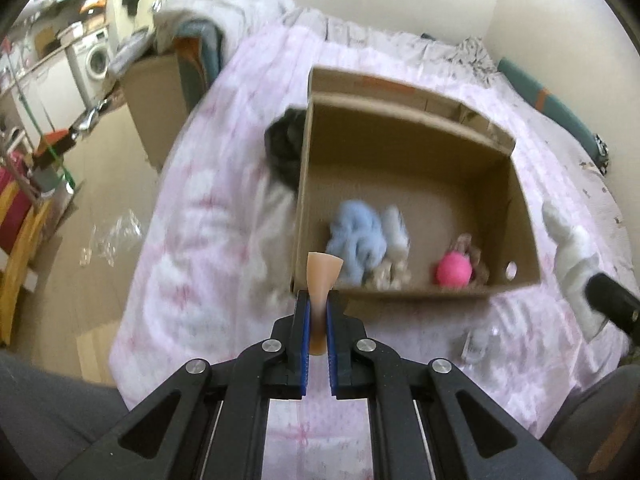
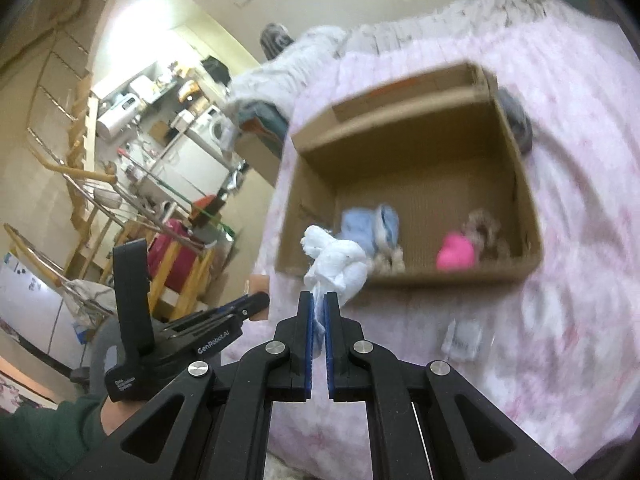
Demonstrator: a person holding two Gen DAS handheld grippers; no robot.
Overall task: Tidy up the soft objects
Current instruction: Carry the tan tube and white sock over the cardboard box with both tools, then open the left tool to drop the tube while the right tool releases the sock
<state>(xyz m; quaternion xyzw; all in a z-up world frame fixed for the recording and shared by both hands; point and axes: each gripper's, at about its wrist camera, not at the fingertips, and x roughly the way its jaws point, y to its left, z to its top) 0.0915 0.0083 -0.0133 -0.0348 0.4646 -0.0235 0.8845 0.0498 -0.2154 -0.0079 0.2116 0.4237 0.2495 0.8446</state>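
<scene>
Cardboard box [image 1: 404,168] sits open-topped on the pink bedcover [image 1: 224,184] so soft items can drop straight in; a blue fluffy piece [image 1: 356,236] and pink ball [image 1: 453,270] already lie inside. Just short of the box's near wall, the left gripper [image 1: 318,312] is clamped on a tan soft piece [image 1: 322,276], the right gripper [image 2: 319,316] on a white knotted cloth [image 2: 336,264], both seemingly held for dropping in.
</scene>
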